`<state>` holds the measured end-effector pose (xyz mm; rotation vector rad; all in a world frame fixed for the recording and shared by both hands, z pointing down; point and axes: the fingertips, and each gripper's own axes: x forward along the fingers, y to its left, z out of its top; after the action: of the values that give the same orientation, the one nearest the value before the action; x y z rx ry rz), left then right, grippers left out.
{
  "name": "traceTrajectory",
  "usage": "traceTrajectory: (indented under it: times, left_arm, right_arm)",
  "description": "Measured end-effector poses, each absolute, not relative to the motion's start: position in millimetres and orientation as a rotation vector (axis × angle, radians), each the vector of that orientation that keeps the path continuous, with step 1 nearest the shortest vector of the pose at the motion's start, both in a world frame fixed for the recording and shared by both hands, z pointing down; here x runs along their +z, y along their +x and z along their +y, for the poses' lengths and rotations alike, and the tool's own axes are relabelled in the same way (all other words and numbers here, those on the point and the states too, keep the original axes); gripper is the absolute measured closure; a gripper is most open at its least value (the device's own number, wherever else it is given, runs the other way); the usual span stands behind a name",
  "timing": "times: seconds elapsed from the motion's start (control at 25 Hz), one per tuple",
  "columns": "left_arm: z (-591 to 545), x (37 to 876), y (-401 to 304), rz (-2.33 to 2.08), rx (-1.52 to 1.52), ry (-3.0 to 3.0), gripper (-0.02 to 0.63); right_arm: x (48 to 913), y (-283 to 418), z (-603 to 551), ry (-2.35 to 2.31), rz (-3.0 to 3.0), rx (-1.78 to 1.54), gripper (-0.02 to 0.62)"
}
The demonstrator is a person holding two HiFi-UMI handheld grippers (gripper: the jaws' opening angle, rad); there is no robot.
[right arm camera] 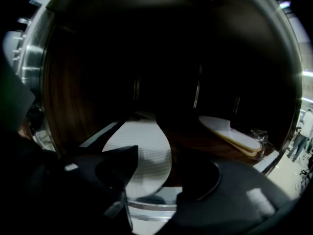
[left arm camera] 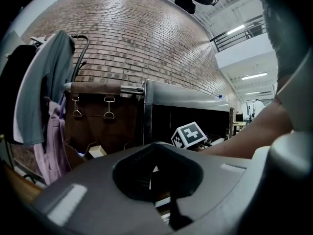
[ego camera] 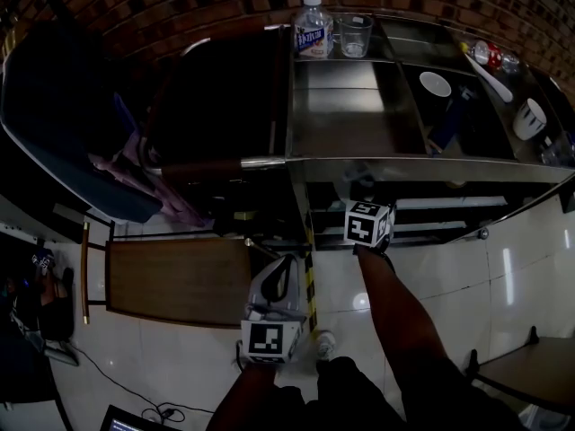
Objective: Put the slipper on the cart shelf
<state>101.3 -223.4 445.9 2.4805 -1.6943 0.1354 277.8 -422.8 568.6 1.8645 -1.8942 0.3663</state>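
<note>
Seen in the right gripper view, a white slipper [right arm camera: 142,160] lies sole up on the cart's dark lower shelf [right arm camera: 195,143], its near end at the shelf's metal rim. My right gripper [right arm camera: 164,173] is open, one jaw on each side of the slipper's near end, and the pads do not press on it. From the head view, only the right gripper's marker cube [ego camera: 368,223] shows under the steel cart [ego camera: 350,115], at the end of a bare forearm. My left gripper [ego camera: 280,272] hangs lower, over the floor. In its own view the left gripper [left arm camera: 164,180] is shut and holds nothing.
Further slippers [right arm camera: 230,133] lie at the shelf's right. A water bottle [ego camera: 312,27], a glass [ego camera: 355,36] and white cups [ego camera: 436,83] stand on the cart top. Clothes [ego camera: 135,169] hang left of the cart. A wooden board [ego camera: 175,281] lies on the floor at the left.
</note>
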Motion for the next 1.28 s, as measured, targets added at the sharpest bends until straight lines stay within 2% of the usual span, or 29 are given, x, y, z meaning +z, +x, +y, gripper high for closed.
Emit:
traceTrajectory:
  times: [0.28, 0.48, 0.6, 0.68, 0.76, 0.88, 1.28]
  left_arm:
    - [-220, 439, 97, -1.715, 0.121, 2.476, 0.595]
    - [-218, 434, 98, -1.714, 0.116, 2.476, 0.595]
    - [-220, 427, 100, -1.721, 0.109, 2.488, 0.594]
    - [-222, 419, 106, -1.727, 0.085, 2.493, 0.594]
    - [-225, 410, 115, -1.736, 0.047, 2.497, 0.594]
    - [-225, 396, 125, -1.735, 0.014, 2.522, 0.595]
    - [-201, 372, 140, -1.655, -0.057, 2.527, 0.594]
  right_arm:
    - [557, 277, -421, 1.933, -1.907, 0.399, 0.368]
    - [510, 273, -405, 1.983, -2.031, 0.238, 0.371]
    - [482, 269, -376, 1.939, -2.114, 0.113, 0.413]
    - [466, 274, -353, 1.910, -2.163, 0.081, 0.472]
    - [450, 281, -328, 1.909, -2.198, 0.066, 0.561]
    - [436, 280, -293, 1.889, -2.249, 0.073, 0.592]
    - [424, 272, -203, 1.793, -2.291, 0.107, 0.594]
